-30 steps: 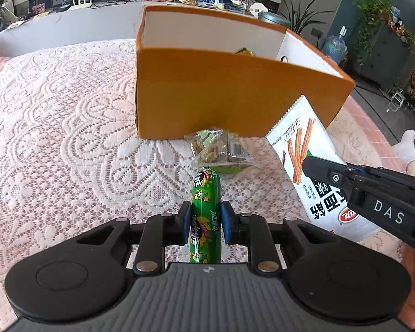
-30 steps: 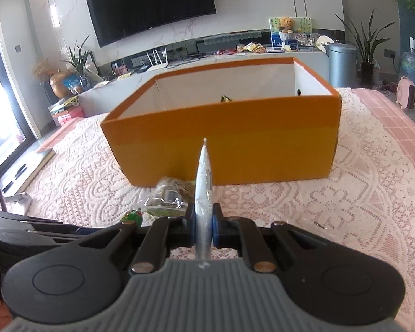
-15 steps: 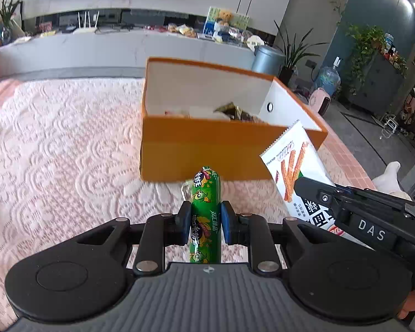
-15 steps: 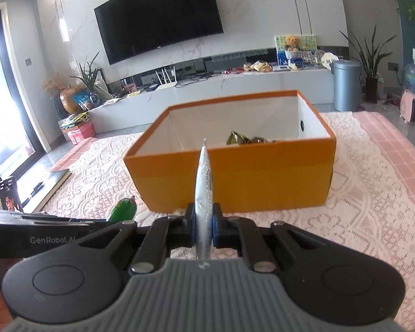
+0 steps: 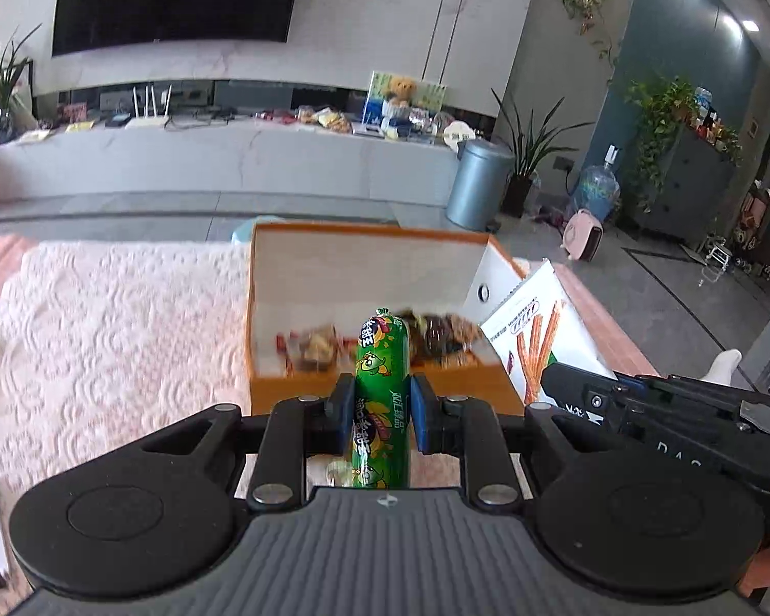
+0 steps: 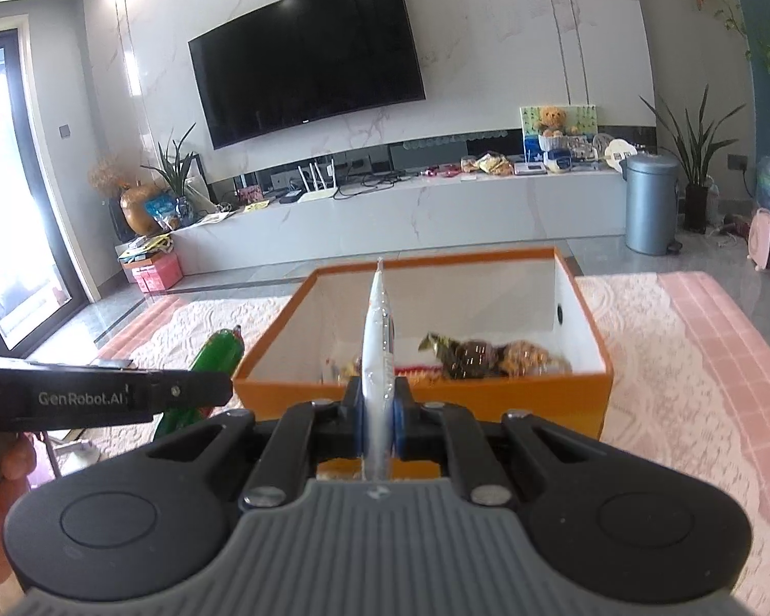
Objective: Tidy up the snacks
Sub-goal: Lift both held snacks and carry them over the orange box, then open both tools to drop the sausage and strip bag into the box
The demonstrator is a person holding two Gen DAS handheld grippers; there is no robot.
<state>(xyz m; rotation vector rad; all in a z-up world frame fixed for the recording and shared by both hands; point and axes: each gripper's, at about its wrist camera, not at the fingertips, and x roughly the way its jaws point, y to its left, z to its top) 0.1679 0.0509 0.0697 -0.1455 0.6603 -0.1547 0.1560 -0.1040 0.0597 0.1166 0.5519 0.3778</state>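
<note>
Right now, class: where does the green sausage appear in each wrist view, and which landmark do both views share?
Left wrist view: the green sausage stands bottom centre, clamped in the left hand-held gripper.
Right wrist view: it shows at lower left, partly hidden behind the left hand-held gripper's dark body.
Shared landmark: the orange box ahead on the lace cloth.

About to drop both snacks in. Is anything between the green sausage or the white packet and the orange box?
Nothing visible blocks either. The green sausage in the left gripper and the white packet in the right gripper are at the open orange box. Wrapped snacks only partly cover its floor.
</note>
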